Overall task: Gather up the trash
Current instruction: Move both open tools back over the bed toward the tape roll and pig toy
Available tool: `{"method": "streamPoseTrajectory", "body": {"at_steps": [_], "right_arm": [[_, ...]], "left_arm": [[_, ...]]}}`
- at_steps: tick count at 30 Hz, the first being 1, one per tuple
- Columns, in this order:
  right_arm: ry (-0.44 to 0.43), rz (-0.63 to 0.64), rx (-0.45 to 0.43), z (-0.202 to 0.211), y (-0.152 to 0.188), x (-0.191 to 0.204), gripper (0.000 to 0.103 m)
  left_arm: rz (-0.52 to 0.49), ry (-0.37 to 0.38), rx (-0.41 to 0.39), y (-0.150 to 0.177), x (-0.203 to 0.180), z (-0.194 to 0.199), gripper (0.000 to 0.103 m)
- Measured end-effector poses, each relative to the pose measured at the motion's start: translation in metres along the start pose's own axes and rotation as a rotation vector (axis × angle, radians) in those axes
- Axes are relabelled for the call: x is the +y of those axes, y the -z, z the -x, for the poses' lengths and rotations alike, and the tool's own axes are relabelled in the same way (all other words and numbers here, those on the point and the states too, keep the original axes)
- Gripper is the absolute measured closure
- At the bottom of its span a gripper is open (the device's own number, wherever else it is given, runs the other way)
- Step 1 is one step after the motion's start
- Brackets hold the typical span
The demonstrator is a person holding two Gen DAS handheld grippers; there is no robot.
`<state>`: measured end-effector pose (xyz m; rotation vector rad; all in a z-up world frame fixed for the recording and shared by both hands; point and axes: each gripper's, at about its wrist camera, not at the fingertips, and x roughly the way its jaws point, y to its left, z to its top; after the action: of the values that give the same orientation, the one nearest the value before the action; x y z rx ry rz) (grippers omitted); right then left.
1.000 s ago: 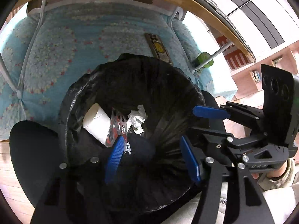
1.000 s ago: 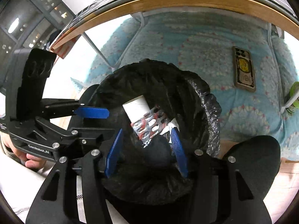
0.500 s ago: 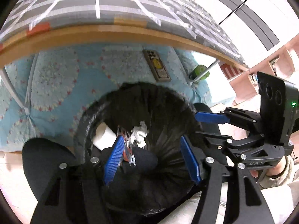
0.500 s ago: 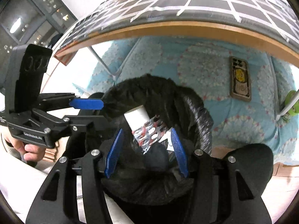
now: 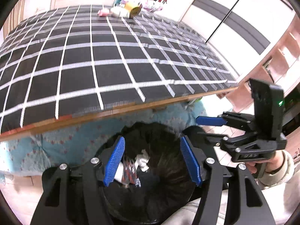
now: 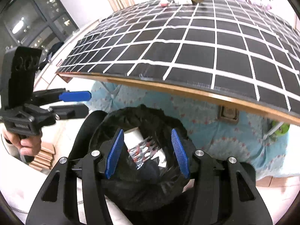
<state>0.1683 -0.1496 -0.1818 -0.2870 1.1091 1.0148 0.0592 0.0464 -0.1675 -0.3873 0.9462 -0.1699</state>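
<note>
A bin lined with a black bag (image 5: 150, 129) (image 6: 142, 110) stands on the floor below both grippers. Inside it lie a white roll (image 6: 133, 136), a silver and red blister pack (image 6: 144, 150) (image 5: 129, 170) and crumpled white paper (image 5: 142, 159). My left gripper (image 5: 152, 161) hovers over the bin, open, with nothing between its blue pads. My right gripper (image 6: 147, 152) hangs over it too, open and empty. Each gripper shows in the other's view: the right gripper (image 5: 198, 129) at the right, the left gripper (image 6: 87, 103) at the left, both in a person's hands.
A table under a black cloth with a white grid (image 5: 93, 56) (image 6: 206, 43) overhangs the far side of the bin. Small bottles and a yellow roll (image 5: 133, 7) sit at its far edge. Under it a phone (image 6: 228, 112) lies on a blue patterned mat (image 6: 215, 131).
Both grippers have risen away from the bin and tilted up, so the table top now fills the upper view. The trash in the bin has not moved. The jaws stay equally wide.
</note>
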Motion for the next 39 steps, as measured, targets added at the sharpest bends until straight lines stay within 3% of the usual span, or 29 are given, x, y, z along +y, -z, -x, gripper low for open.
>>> {"method": "streamPoseTrajectory", "body": {"at_steps": [5,20,39], "right_arm": [[0.013,0.022,-0.021,0.014,-0.01,-0.002,0.051],[0.074,0.064,-0.165,0.054,-0.074,-0.018,0.048],[0.174,0.053,-0.254,0.027,-0.168,-0.052,0.048]], "left_arm": [[-0.035,0.029,-0.048,-0.016,-0.008,0.018,0.044],[-0.059,-0.031,-0.155,-0.08,0.006,0.034,0.044],[-0.085,-0.138,-0.178,-0.172,0.054,0.005,0.044]]}}
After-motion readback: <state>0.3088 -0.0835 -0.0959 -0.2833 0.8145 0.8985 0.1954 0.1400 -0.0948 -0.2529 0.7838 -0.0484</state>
